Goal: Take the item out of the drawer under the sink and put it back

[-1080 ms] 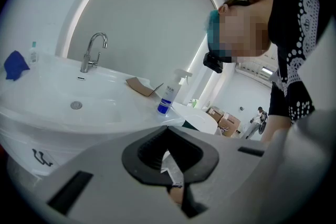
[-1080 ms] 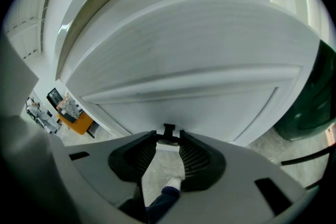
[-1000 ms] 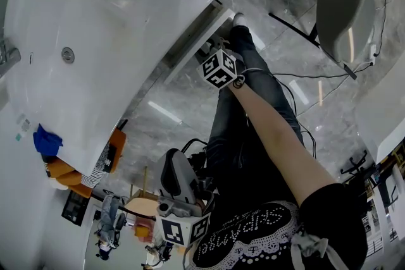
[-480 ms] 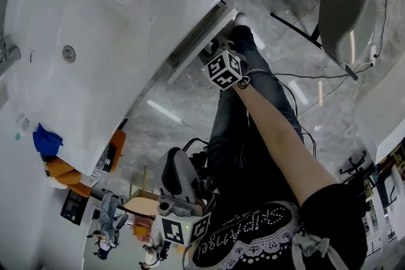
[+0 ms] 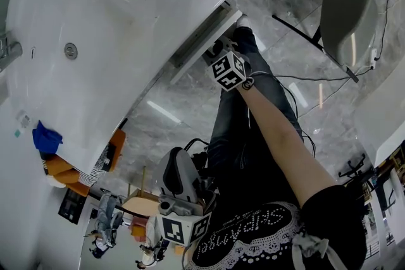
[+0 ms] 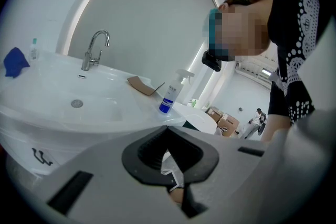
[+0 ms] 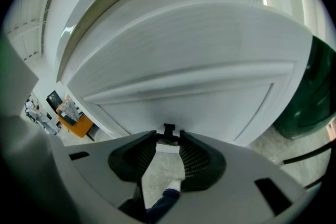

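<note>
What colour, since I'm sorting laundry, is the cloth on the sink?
The cloth is blue; head view.

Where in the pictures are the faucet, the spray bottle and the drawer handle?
faucet (image 6: 91, 52): left gripper view, on its upright stem.
spray bottle (image 6: 169, 96): left gripper view, on its body.
drawer handle (image 7: 168, 130): right gripper view, on its black middle part.

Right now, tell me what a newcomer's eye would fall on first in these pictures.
The big white sink basin fills the head view's upper left. Under it, the right gripper is close to the white drawer front, its jaws flanking a small black pull; whether they pinch it is unclear. The left gripper hangs shut and empty by the person's waist.
</note>
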Demonstrator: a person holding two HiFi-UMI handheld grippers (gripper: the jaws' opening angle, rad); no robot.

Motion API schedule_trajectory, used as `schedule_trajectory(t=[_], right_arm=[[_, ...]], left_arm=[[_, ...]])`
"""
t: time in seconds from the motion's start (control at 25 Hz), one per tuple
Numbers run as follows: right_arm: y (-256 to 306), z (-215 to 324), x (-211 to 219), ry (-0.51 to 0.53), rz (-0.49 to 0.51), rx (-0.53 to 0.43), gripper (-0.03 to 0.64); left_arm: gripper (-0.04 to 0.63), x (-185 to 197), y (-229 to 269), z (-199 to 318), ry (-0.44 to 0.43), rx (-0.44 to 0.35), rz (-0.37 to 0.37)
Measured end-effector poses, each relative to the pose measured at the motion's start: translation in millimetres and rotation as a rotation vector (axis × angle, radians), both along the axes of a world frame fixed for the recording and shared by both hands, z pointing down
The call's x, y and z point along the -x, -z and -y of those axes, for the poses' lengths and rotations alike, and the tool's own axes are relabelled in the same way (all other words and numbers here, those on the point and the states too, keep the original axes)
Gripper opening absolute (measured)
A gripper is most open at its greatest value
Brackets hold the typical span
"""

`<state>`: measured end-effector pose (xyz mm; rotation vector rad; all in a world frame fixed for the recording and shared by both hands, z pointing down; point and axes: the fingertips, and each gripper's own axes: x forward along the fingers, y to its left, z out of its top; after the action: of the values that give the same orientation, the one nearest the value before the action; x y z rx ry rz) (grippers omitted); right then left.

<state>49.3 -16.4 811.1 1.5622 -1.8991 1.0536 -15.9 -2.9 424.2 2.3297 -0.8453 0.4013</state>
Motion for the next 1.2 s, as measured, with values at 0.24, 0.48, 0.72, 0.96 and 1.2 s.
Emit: schedule_trajectory(t=[0.24,0.48,0.72,0.96,1.2], right_arm=[[-0.6,-10.8,1.8,0.024,0.000,-0.006,0.141],[-1.4,-16.1,-2.9,0.025,0.007,0.022,0.141],[3.6,-24.4,-5.5,0.168,-0.027,0.073,0.141],[36.6,-42.9,-28.4,0.126,-0.030,0.021,0.064],[90.3,-47.4,-47.7,0.115,-0.029,-0.074,0.018]], left_arm=[[0.005,2.8,-0.1,-6.1,0.008,-0.010,-0.005],[0.005,-5.7,4.2,-10.0,0.004,-0.019,-0.016],[0.005,-17.0,10.3,-11.9,0.002,-0.038,-0.045],[0.005,-21.7,20.4,-10.5,0.019,-0.065,-0.072],[0.005,-26.7,29.2,-6.5,0.040,-0.089,-0.084]])
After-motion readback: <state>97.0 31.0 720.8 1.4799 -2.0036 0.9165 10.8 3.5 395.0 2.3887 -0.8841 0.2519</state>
